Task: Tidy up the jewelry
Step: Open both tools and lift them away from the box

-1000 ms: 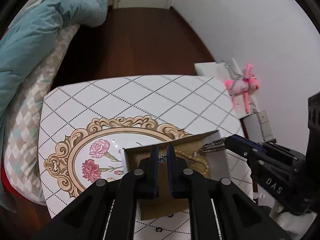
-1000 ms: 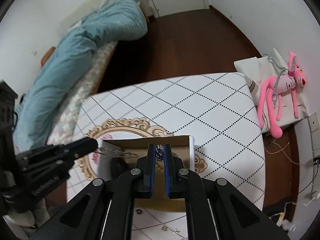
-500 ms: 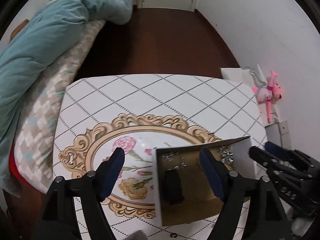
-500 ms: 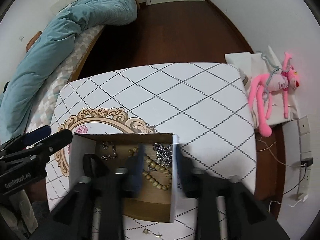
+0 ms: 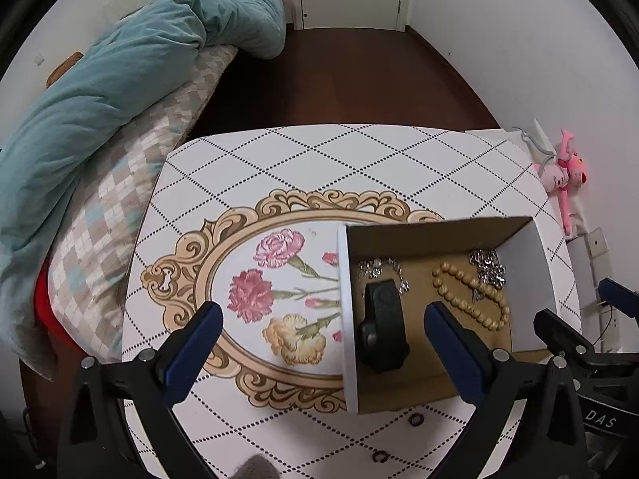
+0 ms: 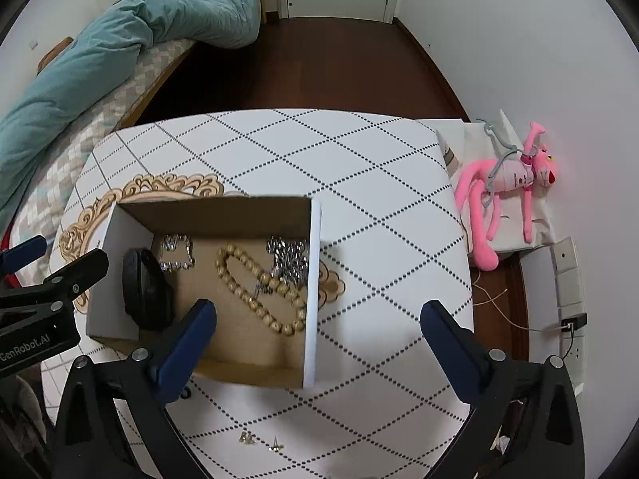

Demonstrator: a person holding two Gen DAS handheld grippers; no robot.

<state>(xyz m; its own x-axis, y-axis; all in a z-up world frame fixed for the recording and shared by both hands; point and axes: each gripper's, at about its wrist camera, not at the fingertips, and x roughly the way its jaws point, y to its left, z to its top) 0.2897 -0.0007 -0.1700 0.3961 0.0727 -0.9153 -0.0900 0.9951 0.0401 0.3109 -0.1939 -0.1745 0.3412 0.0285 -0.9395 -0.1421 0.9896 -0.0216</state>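
While opening wide, both empty | left claw (image 5: 323, 339) | right claw (image 6: 317, 337) | above box (image 6: 313, 287)

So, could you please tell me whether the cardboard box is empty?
Not empty: the cardboard box holds a beaded bracelet, silver chains and a black band.

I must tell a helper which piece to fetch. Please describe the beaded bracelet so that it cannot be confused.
On the white table with dotted diamond lines stands an open cardboard box. In the middle of its floor lies a loop of round yellowish beads. Its neighbours are silvery chains and a black band; only it has beads.
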